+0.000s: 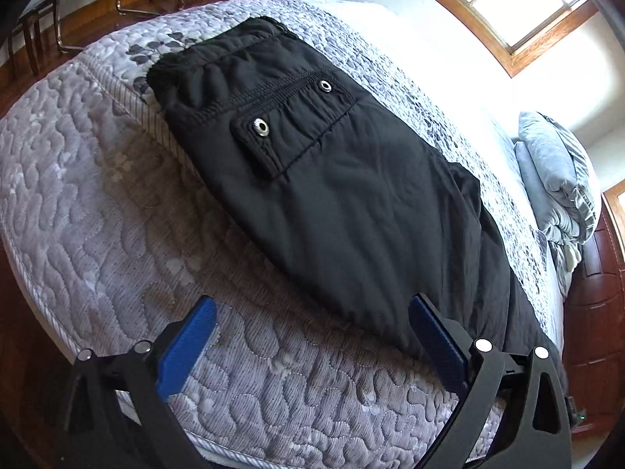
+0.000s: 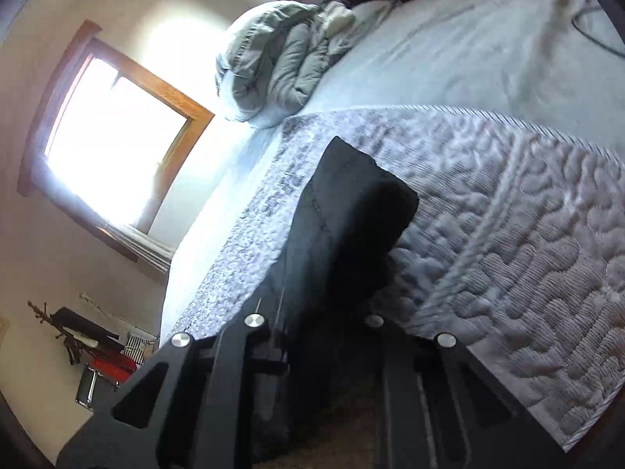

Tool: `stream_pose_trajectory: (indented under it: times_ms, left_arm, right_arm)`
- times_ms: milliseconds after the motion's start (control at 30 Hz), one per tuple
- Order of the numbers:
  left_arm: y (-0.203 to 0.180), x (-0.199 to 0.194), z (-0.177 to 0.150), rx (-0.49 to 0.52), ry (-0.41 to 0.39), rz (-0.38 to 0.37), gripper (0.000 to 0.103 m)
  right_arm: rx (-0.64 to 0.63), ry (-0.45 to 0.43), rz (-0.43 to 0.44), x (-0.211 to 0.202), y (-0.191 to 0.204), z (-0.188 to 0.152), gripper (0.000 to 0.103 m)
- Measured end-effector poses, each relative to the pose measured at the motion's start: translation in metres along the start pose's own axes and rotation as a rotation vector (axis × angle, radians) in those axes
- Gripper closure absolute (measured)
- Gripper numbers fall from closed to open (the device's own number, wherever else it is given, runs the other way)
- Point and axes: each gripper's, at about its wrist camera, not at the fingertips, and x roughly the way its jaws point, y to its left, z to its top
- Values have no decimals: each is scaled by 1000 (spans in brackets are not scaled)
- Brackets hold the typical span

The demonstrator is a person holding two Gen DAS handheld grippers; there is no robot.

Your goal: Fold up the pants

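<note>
Left wrist view: left gripper (image 1: 312, 332) jaws spread wide, nothing between them, hovering over the mattress (image 1: 97, 215) at the near edge of the black pants (image 1: 332, 179), which lie flat on the bed, waistband far end. Right wrist view: right gripper (image 2: 312, 336) clamped nearly closed on a leg of the pants, fabric draping from the jaws. Risk: one-sided pull drags the pile askew since left side isn't pinned; thin pinch could slip.
</note>
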Motion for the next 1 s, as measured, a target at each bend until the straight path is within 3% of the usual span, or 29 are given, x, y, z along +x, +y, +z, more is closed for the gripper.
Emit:
stream_pose_trajectory:
  times_ms: [167, 300, 467, 667, 867, 967, 1000]
  left_arm:
    - [8, -5, -3, -15, 3, -8, 4]
    - [11, -11, -5, -14, 0, -20, 4]
    - [15, -18, -8, -35, 7, -56, 4]
    - [23, -28, -10, -47, 2, -70, 4]
    - [37, -30, -11, -88, 9, -69, 4]
    - [40, -27, -13, -100, 20, -77, 4]
    - [40, -25, -14, -100, 23, -75, 4]
  right_arm:
    - [-342, -33, -18, -7, 112, -11, 88]
    - [-604, 35, -69, 9, 192, -50, 87]
    - [-802, 125, -73, 41, 250, -117, 87]
    - [-969, 264, -114, 84, 273, -204, 87]
    - [-1119, 361, -175, 112, 259, -283, 84]
    - [-1230, 346, -182, 111, 255, -309, 75]
    - [-1258, 342, -178, 110, 253, -313, 67]
